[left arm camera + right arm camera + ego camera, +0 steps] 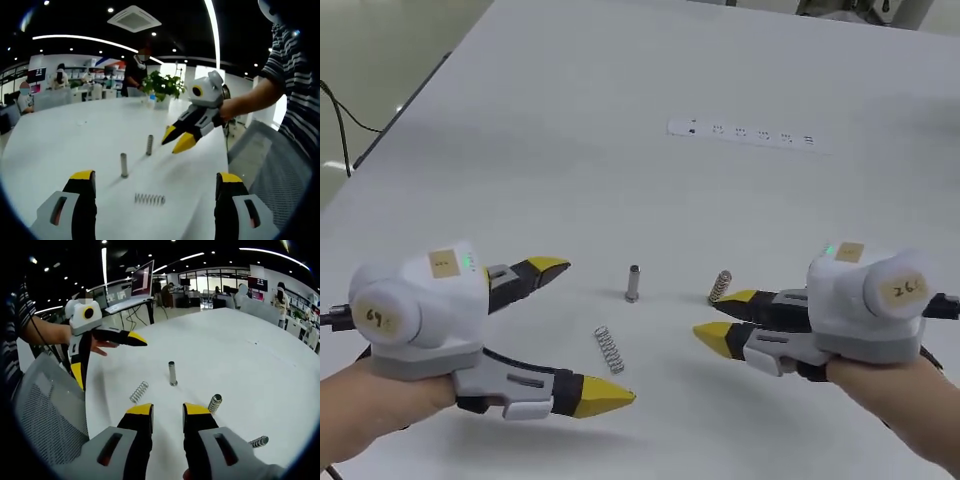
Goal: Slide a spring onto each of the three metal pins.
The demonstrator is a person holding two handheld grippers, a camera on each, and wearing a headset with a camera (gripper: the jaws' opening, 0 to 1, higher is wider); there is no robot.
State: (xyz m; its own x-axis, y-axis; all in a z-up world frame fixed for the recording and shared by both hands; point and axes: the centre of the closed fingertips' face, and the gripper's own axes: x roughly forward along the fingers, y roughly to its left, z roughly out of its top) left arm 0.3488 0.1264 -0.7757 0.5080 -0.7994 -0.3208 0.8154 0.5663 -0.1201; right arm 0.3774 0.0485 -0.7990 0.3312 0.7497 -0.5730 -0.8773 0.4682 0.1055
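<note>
Head view centre holds the bare grey metal pin (633, 283) with the loose coiled steel spring (608, 350) just below; the wide-open left gripper (582, 333), empty like the narrowly open right gripper (718, 315), should pinch one spring end.

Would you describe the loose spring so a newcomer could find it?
On the white table, look between the left gripper and right gripper, nearer the person than the bare upright pin. The loose spring lies flat; the neighbouring spring stands on end.
</note>
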